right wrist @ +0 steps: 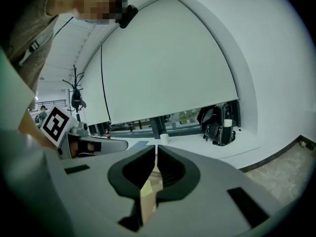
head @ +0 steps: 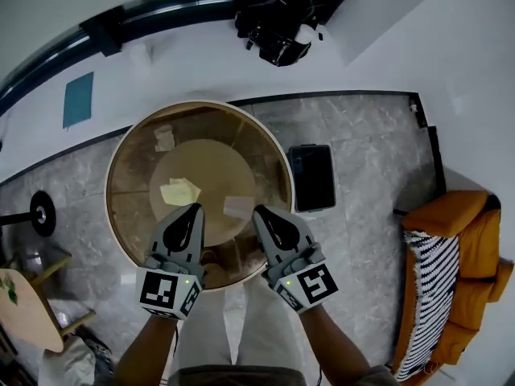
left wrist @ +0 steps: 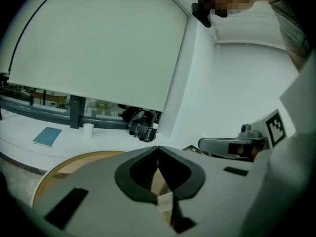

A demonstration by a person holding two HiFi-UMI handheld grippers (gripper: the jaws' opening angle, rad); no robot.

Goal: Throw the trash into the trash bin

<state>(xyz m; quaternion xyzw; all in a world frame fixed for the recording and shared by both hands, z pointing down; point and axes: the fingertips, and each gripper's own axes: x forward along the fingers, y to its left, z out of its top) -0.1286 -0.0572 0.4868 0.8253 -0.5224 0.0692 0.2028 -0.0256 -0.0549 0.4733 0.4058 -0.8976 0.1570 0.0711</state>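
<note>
Paper scraps point(head: 180, 191) are seen lying on the round table point(head: 133, 167) at mid-frame, while the left gripper point(head: 194, 209) and right gripper point(head: 261, 212) are held over its lower edge, jaws closed on nothing.

Left gripper point(head: 192, 215) and right gripper point(head: 264, 216), jaws together, hover over a round table point(head: 122, 203) strewn with paper scraps point(head: 179, 191); a black bin point(head: 312, 177) stands beside it.
</note>
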